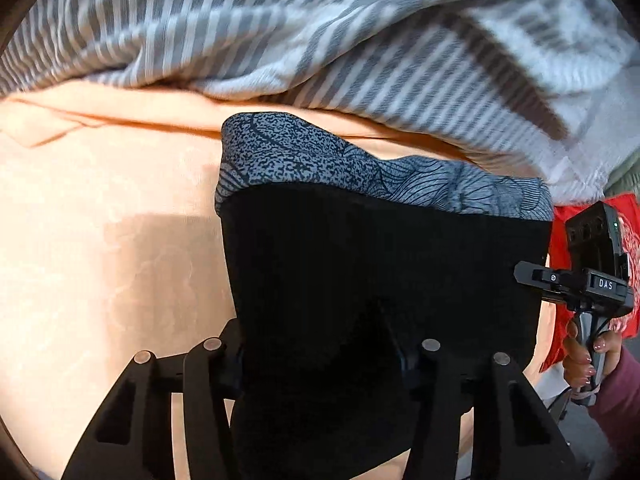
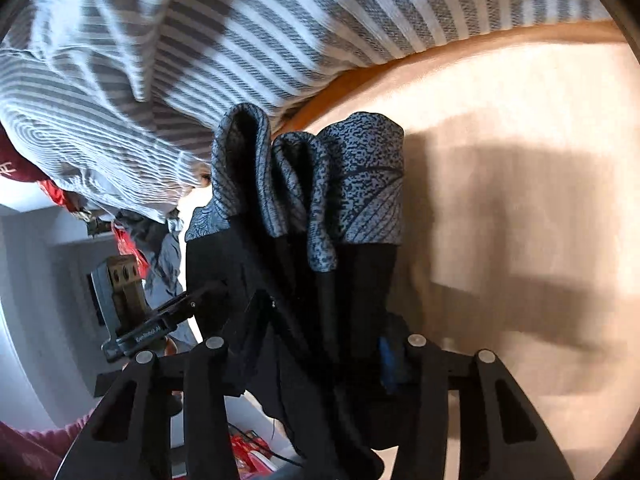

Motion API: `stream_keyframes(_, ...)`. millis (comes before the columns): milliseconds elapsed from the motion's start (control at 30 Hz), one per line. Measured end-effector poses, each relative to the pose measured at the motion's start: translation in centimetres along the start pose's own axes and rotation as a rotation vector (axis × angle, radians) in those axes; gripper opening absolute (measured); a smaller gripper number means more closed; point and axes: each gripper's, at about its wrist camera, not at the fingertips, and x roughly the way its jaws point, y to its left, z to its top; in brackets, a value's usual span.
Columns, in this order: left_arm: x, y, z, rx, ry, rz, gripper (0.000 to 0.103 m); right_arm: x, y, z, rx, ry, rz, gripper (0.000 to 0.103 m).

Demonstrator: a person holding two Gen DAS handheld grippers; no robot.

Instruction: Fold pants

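Note:
The black pants (image 1: 380,272) with a grey-blue patterned band (image 1: 360,168) at their far end hang between my two grippers above the peach bed sheet (image 1: 100,240). My left gripper (image 1: 320,360) is shut on the black cloth, which drapes over and hides its fingertips. In the right wrist view my right gripper (image 2: 316,364) is shut on the bunched black pants (image 2: 352,292), whose patterned band (image 2: 360,184) folds in several pleats. The right gripper also shows at the right edge of the left wrist view (image 1: 584,284), held by a hand.
A grey and white striped blanket (image 1: 320,28) lies bunched across the far side of the bed, also in the right wrist view (image 2: 240,40). Red cloth (image 1: 568,232) lies at the bed's right. White furniture (image 2: 36,280) stands beyond the bed edge.

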Motion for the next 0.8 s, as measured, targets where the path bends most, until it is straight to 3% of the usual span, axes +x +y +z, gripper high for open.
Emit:
stream_keyframes(200, -2.0, -3.0, -2.1, 0.049, -0.019, -0.033, 0.054, -2.7, 1.4, -4.4, 0.015, -0.057, 0.011, 0.05)
stream_keyframes(433, -4.7, -4.4, -8.1, 0.09, -0.032, -0.04, 0.054, -6.1, 1.3, -11.1, 0.014, -0.125, -0.025, 0.05)
stream_keyframes(633, -4.1, -5.0, -11.4, 0.064, -0.047, -0.043, 0.054, -7.4, -0.3, -16.2, 0.047, -0.166, -0.04, 0.05)
stream_keyframes(800, -2.2, -4.8, -14.0, 0.024, -0.028, -0.024, 0.054, -6.9, -2.4, -17.2, 0.064, -0.137, -0.086, 0.05)
